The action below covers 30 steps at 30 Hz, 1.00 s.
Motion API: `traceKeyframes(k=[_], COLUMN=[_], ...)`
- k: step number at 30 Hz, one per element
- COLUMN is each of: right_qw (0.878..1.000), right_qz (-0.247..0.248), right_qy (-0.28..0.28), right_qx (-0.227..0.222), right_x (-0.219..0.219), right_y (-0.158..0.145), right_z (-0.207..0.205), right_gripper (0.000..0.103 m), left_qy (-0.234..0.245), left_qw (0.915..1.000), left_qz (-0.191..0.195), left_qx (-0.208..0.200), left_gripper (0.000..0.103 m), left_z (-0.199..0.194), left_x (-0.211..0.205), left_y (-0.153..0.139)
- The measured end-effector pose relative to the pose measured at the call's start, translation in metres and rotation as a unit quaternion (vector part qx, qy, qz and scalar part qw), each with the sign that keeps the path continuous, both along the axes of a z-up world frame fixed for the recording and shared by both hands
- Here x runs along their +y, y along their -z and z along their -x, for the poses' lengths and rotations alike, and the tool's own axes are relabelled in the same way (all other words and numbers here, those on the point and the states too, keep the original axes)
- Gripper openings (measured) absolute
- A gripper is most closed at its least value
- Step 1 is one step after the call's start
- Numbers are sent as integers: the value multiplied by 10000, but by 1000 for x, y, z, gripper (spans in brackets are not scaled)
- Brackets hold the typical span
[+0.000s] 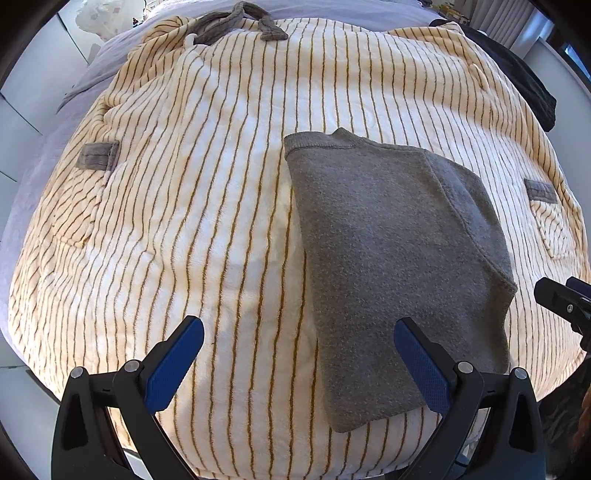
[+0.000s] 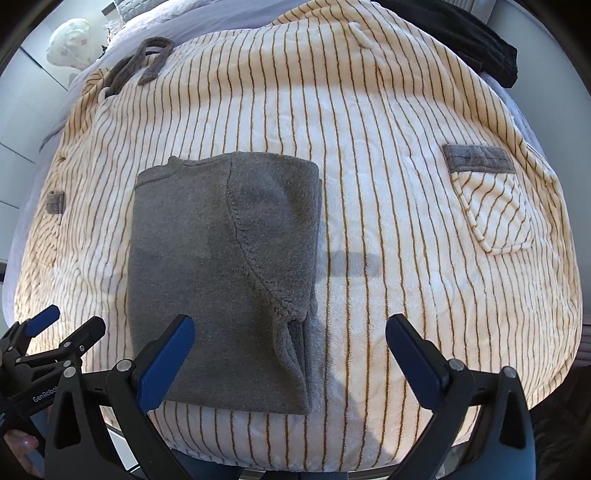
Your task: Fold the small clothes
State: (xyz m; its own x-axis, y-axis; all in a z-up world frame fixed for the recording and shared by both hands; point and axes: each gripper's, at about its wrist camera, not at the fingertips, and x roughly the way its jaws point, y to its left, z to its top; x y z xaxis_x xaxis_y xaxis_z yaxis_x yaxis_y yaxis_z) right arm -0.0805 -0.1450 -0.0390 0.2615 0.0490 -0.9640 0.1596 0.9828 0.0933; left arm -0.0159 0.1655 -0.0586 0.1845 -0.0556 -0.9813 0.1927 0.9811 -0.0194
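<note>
A grey fleece garment [image 1: 388,258] lies folded into a rectangle on a cream robe with brown stripes [image 1: 207,192]. It also shows in the right wrist view [image 2: 221,273], with a sleeve seam across its top layer. My left gripper [image 1: 299,343] is open and empty, just above the garment's near left edge. My right gripper [image 2: 290,339] is open and empty, over the garment's near right corner. The left gripper [image 2: 48,332] also shows at the left edge of the right wrist view.
The striped robe [image 2: 406,184] covers the work surface, with grey-trimmed pockets [image 2: 480,162] at both sides and a grey belt [image 1: 236,22] at the far end. A black garment [image 2: 461,33] lies at the far right. Lavender bedding [image 1: 44,155] lies under the robe.
</note>
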Motion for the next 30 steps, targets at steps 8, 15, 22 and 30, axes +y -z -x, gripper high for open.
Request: traceKeyframes(k=[8,15,22,30], right_qw=[10000,10000,10000,10000], right_qz=[15,14,15,23], right_qy=[2,5,11,5], right_qx=[14,16,19,24], right_x=[-1,0,0,0], right_y=[1,2,2,2], right_z=[-2,-2,-2,-3], right_gripper=[103,103,103,103], left_qy=[-12,-18,3,21], left_qw=[10000,10000,10000,10000], left_qz=[0,-24,-32,-35], left_qx=[1,-1,-1,9], left_gripper=[103,103,103,103], left_z=[0,-1,-3,-6], left_x=[-1,-1,0,3], left_y=[0,-1,-1,-1])
